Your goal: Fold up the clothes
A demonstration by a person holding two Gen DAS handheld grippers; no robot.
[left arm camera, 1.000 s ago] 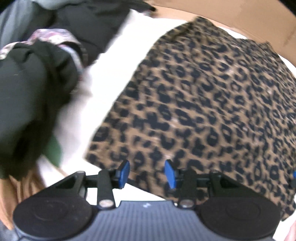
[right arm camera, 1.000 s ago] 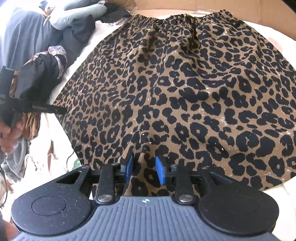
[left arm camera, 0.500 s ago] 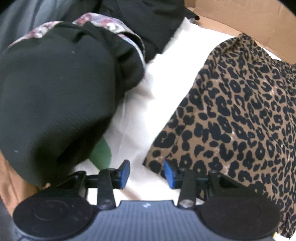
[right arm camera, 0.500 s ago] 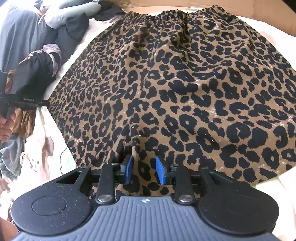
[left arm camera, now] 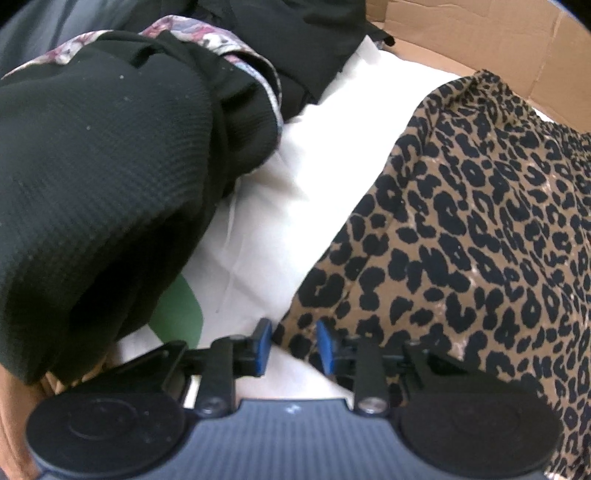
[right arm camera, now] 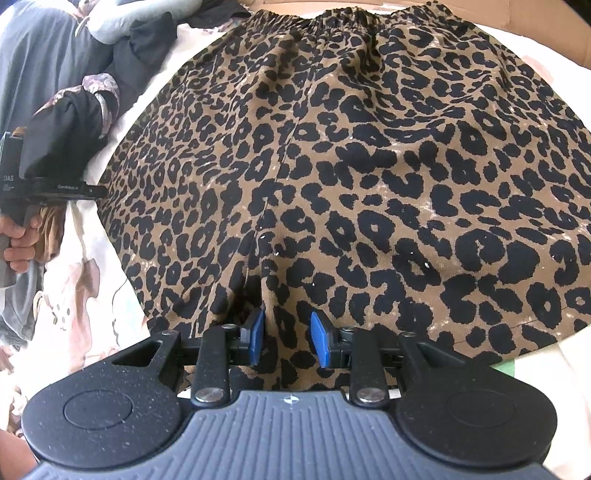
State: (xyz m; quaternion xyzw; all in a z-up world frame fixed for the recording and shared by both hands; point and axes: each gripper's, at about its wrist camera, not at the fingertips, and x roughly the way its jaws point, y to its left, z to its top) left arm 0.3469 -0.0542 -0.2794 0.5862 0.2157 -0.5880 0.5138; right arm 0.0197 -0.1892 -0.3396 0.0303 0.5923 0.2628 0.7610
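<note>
A leopard-print garment (right arm camera: 369, 166) with a gathered elastic waistband (right arm camera: 332, 18) at the far end lies spread flat on a white sheet (left arm camera: 295, 192). My left gripper (left arm camera: 293, 347) is at the garment's near left corner (left arm camera: 295, 339). Its jaws are closing with that corner between them, and the pads do not press on it. In the right wrist view the left gripper (right arm camera: 92, 191) shows from the side, held by a hand (right arm camera: 18, 236). My right gripper (right arm camera: 288, 338) stands open over the middle of the near hem, with fabric lying between its fingers.
A heap of other clothes lies to the left: a black textured garment (left arm camera: 92, 184), a floral one (left arm camera: 229, 44) and grey ones (right arm camera: 37, 55). A cardboard wall (left arm camera: 480, 40) bounds the far side. A green patch (left arm camera: 181, 314) shows on the sheet.
My left gripper has slid left, off the garment's surface to its near left corner, and its jaws have narrowed. The right gripper has stayed at the hem.
</note>
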